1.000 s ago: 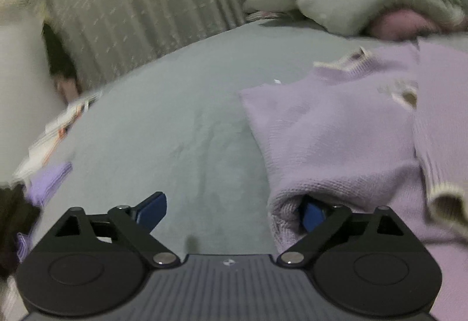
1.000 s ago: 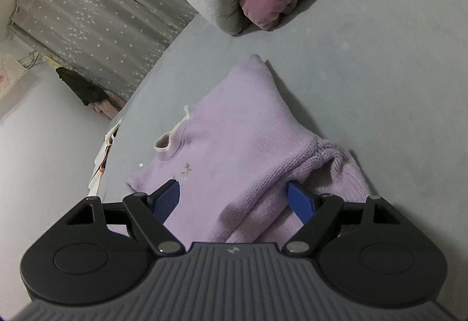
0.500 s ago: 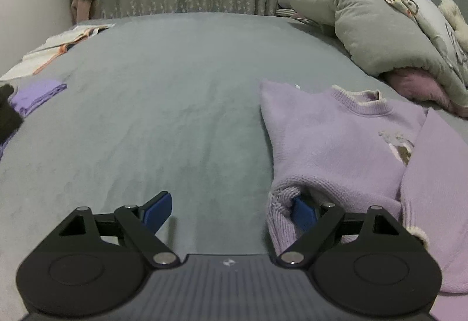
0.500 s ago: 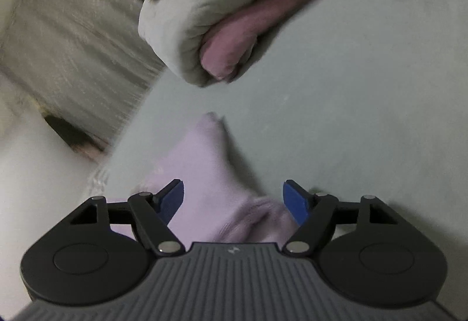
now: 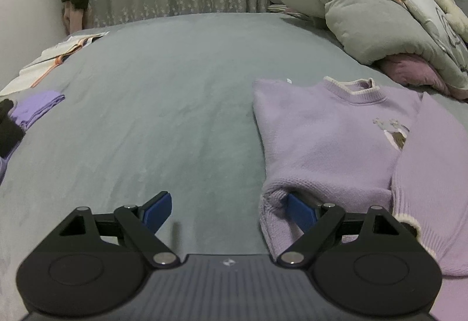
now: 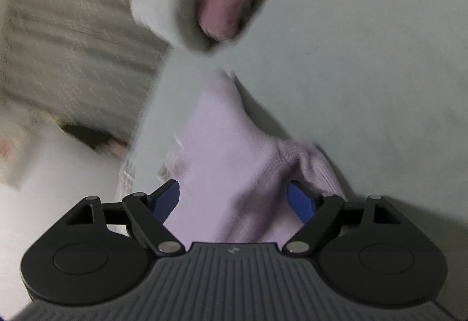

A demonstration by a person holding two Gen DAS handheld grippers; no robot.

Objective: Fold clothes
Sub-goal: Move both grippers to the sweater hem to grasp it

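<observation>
The left wrist view shows one lilac sweater point(image 5: 330, 139) flat on the grey bed point(image 5: 163, 104), one folded purple garment point(image 5: 38, 107) far left, and one quilt pile point(image 5: 380, 28). The left gripper point(image 5: 228, 208) stands wide, gripping nothing; its right finger point(image 5: 301, 208) is tucked under the hem corner. The blurred right wrist view shows one sweater point(image 6: 231, 169) bunched between the opening jaws of the right gripper point(image 6: 234, 201), whose pads are not pressing it.
</observation>
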